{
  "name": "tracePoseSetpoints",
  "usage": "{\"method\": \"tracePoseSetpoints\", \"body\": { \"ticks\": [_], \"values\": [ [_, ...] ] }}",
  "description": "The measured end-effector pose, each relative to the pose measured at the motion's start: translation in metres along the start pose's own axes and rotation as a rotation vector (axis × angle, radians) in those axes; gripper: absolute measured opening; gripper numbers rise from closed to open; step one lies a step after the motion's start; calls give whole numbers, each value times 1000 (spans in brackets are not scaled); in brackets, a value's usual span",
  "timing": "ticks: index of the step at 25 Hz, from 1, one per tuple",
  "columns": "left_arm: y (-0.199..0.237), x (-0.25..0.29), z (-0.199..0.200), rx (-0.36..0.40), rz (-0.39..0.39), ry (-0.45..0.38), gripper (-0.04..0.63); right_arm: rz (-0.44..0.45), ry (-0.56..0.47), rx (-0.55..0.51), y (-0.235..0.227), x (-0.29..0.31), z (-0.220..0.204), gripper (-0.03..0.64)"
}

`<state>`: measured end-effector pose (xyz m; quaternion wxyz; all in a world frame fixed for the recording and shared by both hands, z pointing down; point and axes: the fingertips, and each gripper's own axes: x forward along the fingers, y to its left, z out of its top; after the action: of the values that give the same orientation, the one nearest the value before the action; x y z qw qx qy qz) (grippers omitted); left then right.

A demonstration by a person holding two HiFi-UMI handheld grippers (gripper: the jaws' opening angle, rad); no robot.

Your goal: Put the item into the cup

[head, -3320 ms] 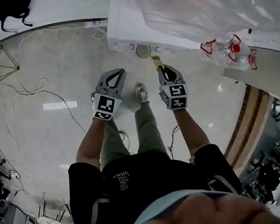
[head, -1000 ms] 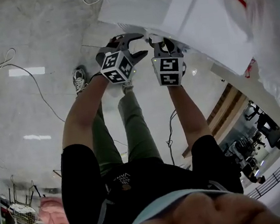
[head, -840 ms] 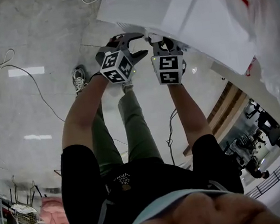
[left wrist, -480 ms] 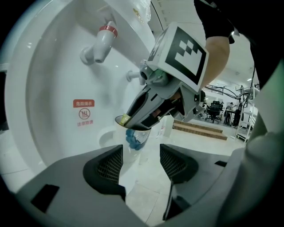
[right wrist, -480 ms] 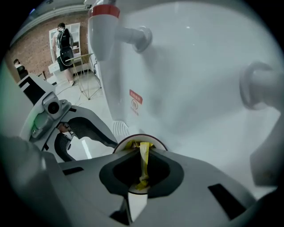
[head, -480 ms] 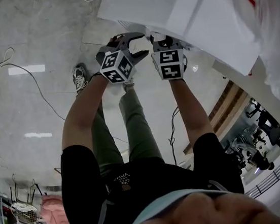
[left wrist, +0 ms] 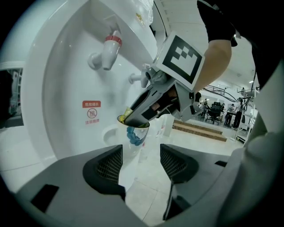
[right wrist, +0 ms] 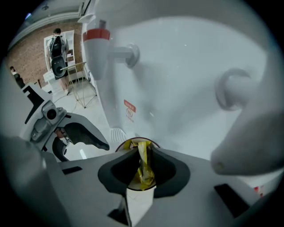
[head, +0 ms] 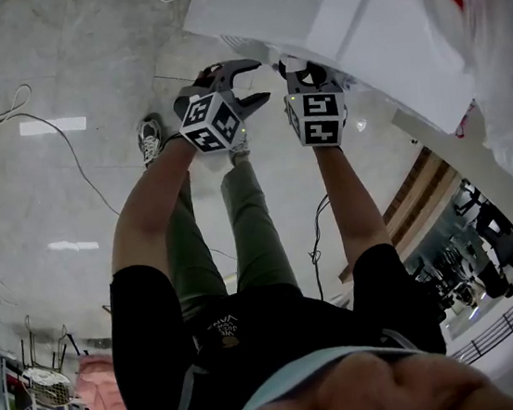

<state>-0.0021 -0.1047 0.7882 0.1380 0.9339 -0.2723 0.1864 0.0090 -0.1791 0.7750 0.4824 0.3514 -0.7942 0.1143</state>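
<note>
**Item held over the cup at the dispenser**

Our left gripper (left wrist: 141, 162) is released: its jaws stand apart with nothing between them. It points toward 12 o'clock at the cup (left wrist: 138, 134), which shows a blue print on its side and is apart from these jaws. In the head view the left gripper (head: 252, 82) sits at about 11 o'clock, close to the white dispenser (head: 305, 1).

The cup stands in the dispenser's recess, below a red-capped tap (left wrist: 109, 46) at 11 o'clock and a plain tap (left wrist: 140, 79) near 12 o'clock. A red label (left wrist: 91, 113) is on the wall at 9 o'clock from the cup.

Our right gripper (right wrist: 142, 170) is clenched on the item (right wrist: 143, 165), a crumpled yellow strip. The strip hangs between the jaws, right over the cup's round mouth (right wrist: 120, 145). We cannot tell whether it touches the rim. In the left gripper view the right gripper reaches in from 2 o'clock, its tip over the cup.
</note>
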Motion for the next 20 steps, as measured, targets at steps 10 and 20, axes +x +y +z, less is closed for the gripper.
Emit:
{"method": "tracePoseSetpoints", "body": {
  "ticks": [10, 20],
  "values": [
    [3, -8, 13, -11, 20, 5, 264, -51, -98, 90, -7, -34, 4, 124],
    [-4, -40, 46, -41, 62, -13, 262, -76, -129, 245, -9, -74, -15, 123]
  ]
}}
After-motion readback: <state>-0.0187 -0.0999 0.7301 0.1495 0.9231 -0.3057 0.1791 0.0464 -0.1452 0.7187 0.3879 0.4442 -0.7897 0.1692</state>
